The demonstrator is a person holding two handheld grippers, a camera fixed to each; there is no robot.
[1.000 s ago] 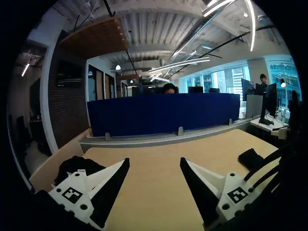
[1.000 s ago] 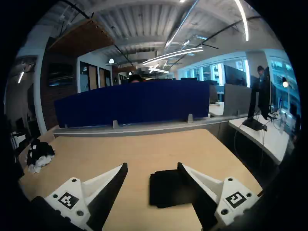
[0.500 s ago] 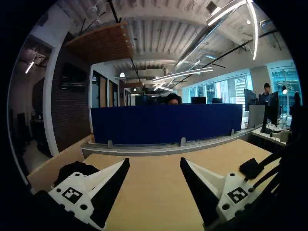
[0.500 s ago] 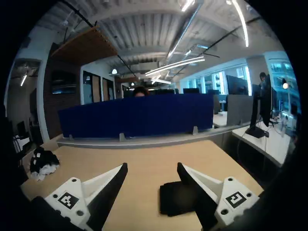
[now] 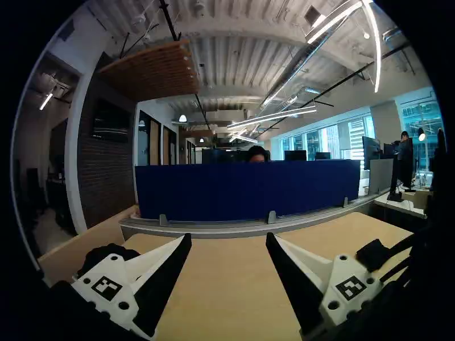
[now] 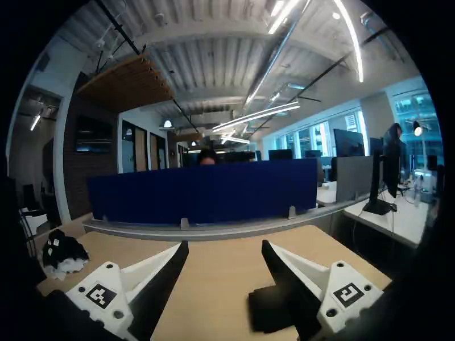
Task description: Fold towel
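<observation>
The towel (image 6: 272, 307) lies flat on the counter (image 6: 219, 273), a black, matte cloth folded into a squarish slab with soft, rounded corners. It sits low in the right gripper view, just beside the right tool (image 6: 224, 243), and that tool's right-hand finger covers its right part. Its near and far edges run across the view, but with that part hidden I cannot tell which way its long axis goes. The right tool's jaws stand wide apart, holding nothing. The left tool (image 5: 227, 235) is likewise spread wide and empty above bare counter. Both tools have white plastic fingers with black wedge-shaped inner faces and a square printed marker near each base. The counter is smooth, pale wood. At its left end, well apart from the towel, sits a crumpled heap (image 6: 63, 256) of black and white cloth. A long blue fabric divider (image 6: 205, 190) stands upright along the far edge.
</observation>
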